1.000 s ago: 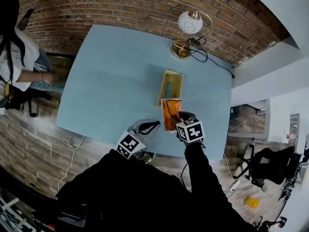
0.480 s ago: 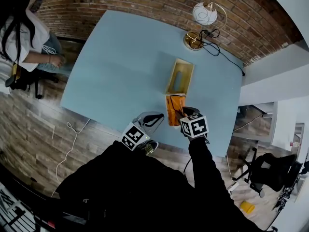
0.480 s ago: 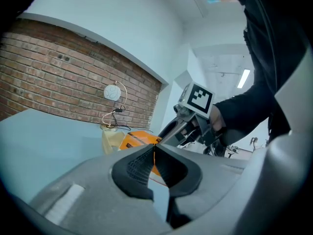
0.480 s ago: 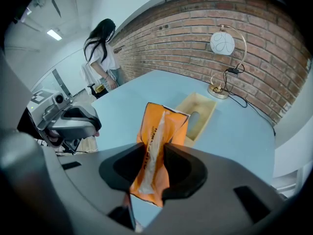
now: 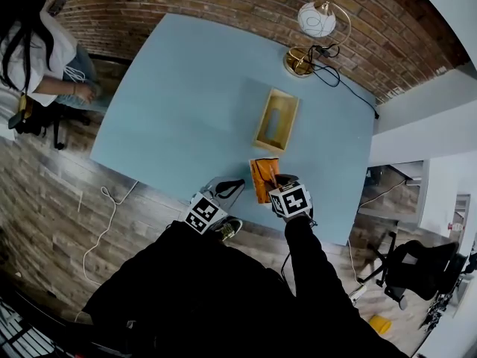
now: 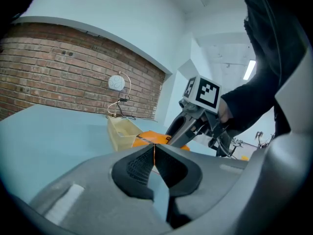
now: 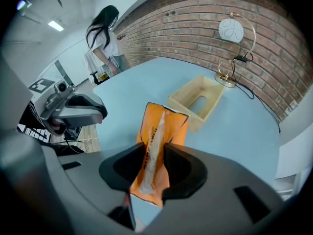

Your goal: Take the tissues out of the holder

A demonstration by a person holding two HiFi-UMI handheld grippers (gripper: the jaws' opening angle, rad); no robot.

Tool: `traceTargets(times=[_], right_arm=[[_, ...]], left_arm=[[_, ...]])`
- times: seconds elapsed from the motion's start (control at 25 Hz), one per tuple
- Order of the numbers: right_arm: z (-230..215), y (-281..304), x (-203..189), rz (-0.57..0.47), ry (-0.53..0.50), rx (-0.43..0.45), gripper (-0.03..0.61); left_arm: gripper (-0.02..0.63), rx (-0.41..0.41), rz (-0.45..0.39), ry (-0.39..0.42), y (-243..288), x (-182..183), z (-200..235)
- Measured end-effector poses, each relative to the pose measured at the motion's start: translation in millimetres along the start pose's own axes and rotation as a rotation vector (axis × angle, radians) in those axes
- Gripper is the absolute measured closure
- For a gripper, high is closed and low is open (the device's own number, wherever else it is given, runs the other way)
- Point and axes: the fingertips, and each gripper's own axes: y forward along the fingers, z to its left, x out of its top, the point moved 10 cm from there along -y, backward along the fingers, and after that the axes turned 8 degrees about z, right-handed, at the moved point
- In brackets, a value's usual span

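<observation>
tissue pack (image 5: 264, 179), orange, was out of the holder (image 5: 263, 118) and clamped by its near end between the right gripper's (image 5: 274, 182) jaws, at the table's (image 5: 186, 88) near edge. couldn't tell if the pack touched the table. holder sat empty, open side up, just beyond the pack, between it and the lamp (image 5: 314, 21) at the far right corner. left gripper (image 5: 237, 185) had its jaws closed on nothing, just left of the pack at the same edge.

Print on tissue pack (image 7: 165, 125) illegible
</observation>
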Motion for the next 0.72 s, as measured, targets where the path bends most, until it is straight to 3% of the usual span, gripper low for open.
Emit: traceTargets(times=[0.4, 0.72], right_arm=[[9.6, 25.3, -19.9, 0.106, -0.116, -0.033, 0.445], [11.0, 37.1, -28.1, 0.139, -0.129, -0.022, 0.444]], left_arm=[[0.604, -0.002, 0.055, -0.010, 2.0, -19.5, -1.3], [0.604, -0.015, 0.059, -0.016, 1.8, -22.8, -6.8]])
